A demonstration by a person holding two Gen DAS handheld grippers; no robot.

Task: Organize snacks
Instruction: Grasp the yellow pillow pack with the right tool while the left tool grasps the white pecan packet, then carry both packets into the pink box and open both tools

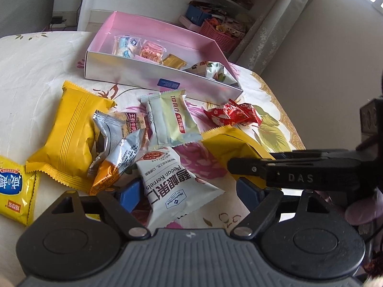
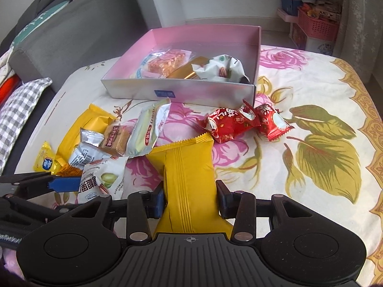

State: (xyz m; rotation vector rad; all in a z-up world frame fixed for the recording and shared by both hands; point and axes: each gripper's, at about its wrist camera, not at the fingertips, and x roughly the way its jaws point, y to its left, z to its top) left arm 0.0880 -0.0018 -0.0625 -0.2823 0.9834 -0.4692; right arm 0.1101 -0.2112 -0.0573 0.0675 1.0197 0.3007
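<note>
Two grips to tell, taken left to right. At the left gripper (image 1: 189, 191): spread wide, straddling the white pecan packet (image 1: 172, 181) without pinching it (one blue pad just at its edge, the other apart). At the right gripper (image 2: 190, 199): clamped on the yellow packet (image 2: 189, 167), pressing both its long sides, far end reaching toward the red candies (image 2: 239, 122) on the flowered cloth (image 2: 311, 95). Cannot tell whether lifted clear of the cloth yet.

Behind both: pink box (image 2: 182, 91), open-topped, already holding a few snacks.

Judged to be the pick-up step, with more packets lying loose at the far left. Next, probably: raise the yellow packet, carry over the near wall of the box, set down on a bare part of its floor, then release. For the left: close squarely on the pecan packet before lifting, slick foil being likely to slip.
</note>
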